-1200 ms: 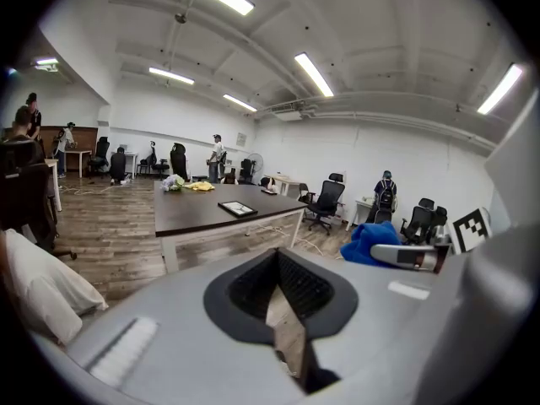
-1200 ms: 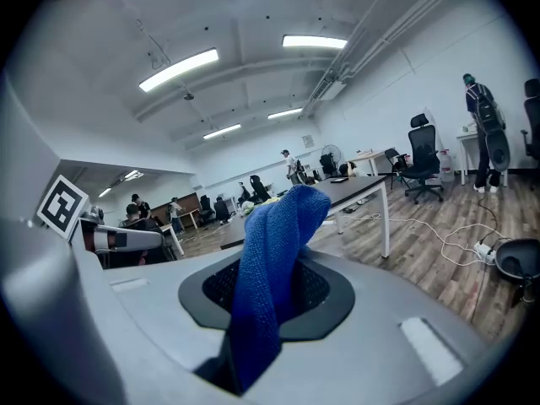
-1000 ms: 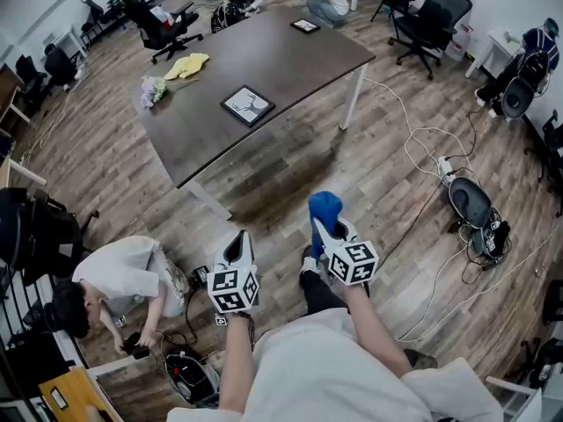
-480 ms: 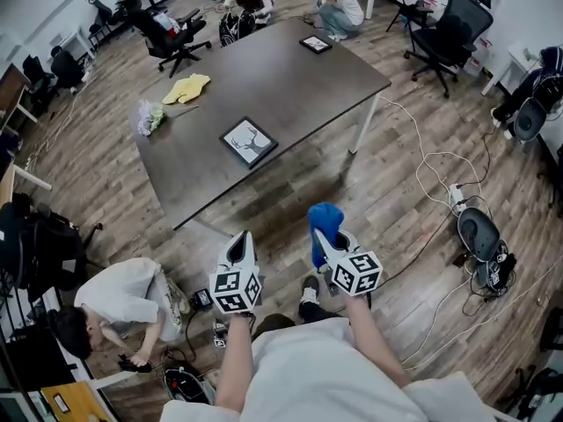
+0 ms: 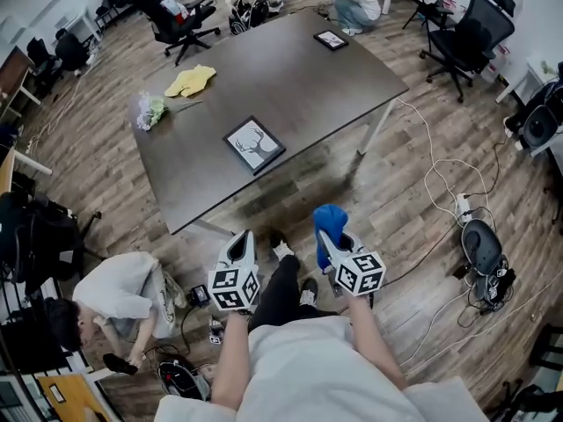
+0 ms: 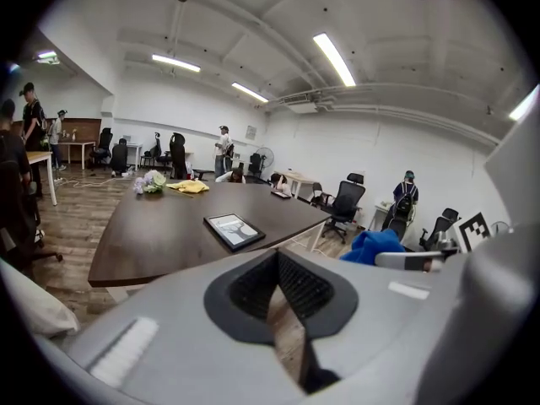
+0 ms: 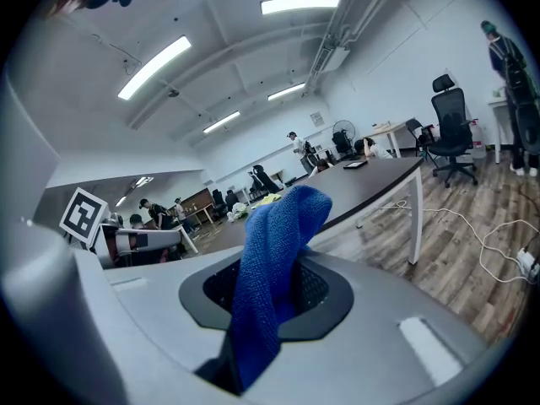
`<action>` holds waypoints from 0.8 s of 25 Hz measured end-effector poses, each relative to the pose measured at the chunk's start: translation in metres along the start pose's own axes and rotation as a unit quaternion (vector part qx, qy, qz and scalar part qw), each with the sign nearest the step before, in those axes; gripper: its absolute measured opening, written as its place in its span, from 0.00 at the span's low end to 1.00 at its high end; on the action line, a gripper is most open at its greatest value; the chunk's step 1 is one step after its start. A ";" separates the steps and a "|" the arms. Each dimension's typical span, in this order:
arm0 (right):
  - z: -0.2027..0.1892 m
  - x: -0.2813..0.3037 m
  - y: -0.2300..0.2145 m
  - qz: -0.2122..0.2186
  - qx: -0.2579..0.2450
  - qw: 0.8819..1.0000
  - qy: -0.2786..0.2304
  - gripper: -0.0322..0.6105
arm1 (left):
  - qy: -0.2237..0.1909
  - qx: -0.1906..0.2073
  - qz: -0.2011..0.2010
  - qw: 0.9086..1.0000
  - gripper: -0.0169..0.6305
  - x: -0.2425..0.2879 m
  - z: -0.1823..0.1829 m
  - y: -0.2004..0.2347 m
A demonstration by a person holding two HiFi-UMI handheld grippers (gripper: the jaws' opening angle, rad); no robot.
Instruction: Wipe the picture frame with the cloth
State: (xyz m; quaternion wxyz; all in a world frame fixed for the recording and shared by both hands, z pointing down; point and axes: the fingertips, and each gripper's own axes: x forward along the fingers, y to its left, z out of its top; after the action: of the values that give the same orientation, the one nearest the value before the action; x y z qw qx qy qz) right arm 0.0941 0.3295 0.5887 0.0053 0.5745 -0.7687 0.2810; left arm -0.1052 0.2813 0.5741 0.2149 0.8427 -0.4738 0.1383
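A black picture frame [image 5: 253, 144] with a white deer print lies flat near the front edge of the dark table [image 5: 290, 77]; it also shows in the left gripper view [image 6: 234, 230]. My left gripper [image 5: 240, 237] is shut with nothing in it, over the floor short of the table. Its jaws [image 6: 283, 310] meet with only floor showing beyond. My right gripper [image 5: 329, 236] is shut on a blue cloth [image 5: 328, 221], which sticks up from between the jaws [image 7: 274, 260]. Both grippers point toward the table and stand apart from it.
A yellow cloth [image 5: 191, 80], a small bunch of flowers [image 5: 149, 111] and a second frame [image 5: 331, 39] lie farther back on the table. A person crouches on the floor at the left [image 5: 123, 288]. Office chairs [image 5: 462, 38] and cables [image 5: 444, 183] are at the right.
The table and picture frame now sit lower and nearer in the head view. Both grippers have moved forward toward the table, the right one still holding the blue cloth.
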 end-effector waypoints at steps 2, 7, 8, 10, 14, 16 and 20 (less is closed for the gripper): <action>0.006 0.015 -0.007 -0.001 -0.006 1.000 0.004 0.17 | 0.003 -0.015 0.003 1.000 0.11 0.016 0.002 0.013; 0.036 0.065 -0.028 -0.007 -0.031 0.999 0.011 0.17 | -0.009 -0.056 0.008 0.998 0.11 0.063 0.023 0.043; 0.043 0.079 -0.032 -0.006 -0.035 0.999 0.013 0.17 | -0.012 -0.060 0.009 0.998 0.11 0.074 0.030 0.050; 0.055 0.111 -0.037 -0.001 -0.045 0.999 0.020 0.17 | -0.012 -0.067 0.012 0.998 0.11 0.097 0.040 0.065; 0.075 0.188 -0.043 0.018 -0.074 0.996 0.046 0.17 | 0.010 -0.080 0.024 0.996 0.11 0.148 0.050 0.104; 0.086 0.228 -0.044 0.026 -0.095 0.993 0.068 0.17 | 0.032 -0.094 0.028 0.995 0.11 0.173 0.050 0.122; 0.104 0.299 -0.048 0.032 -0.139 0.984 0.106 0.18 | 0.068 -0.124 0.027 0.990 0.11 0.214 0.050 0.150</action>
State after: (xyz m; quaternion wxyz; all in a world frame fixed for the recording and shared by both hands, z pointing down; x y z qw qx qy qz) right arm 0.0676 0.0123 0.6202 0.1571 0.5100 -0.8136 0.2308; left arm -0.1229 0.0293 0.6593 0.3456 0.7854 -0.4936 0.1417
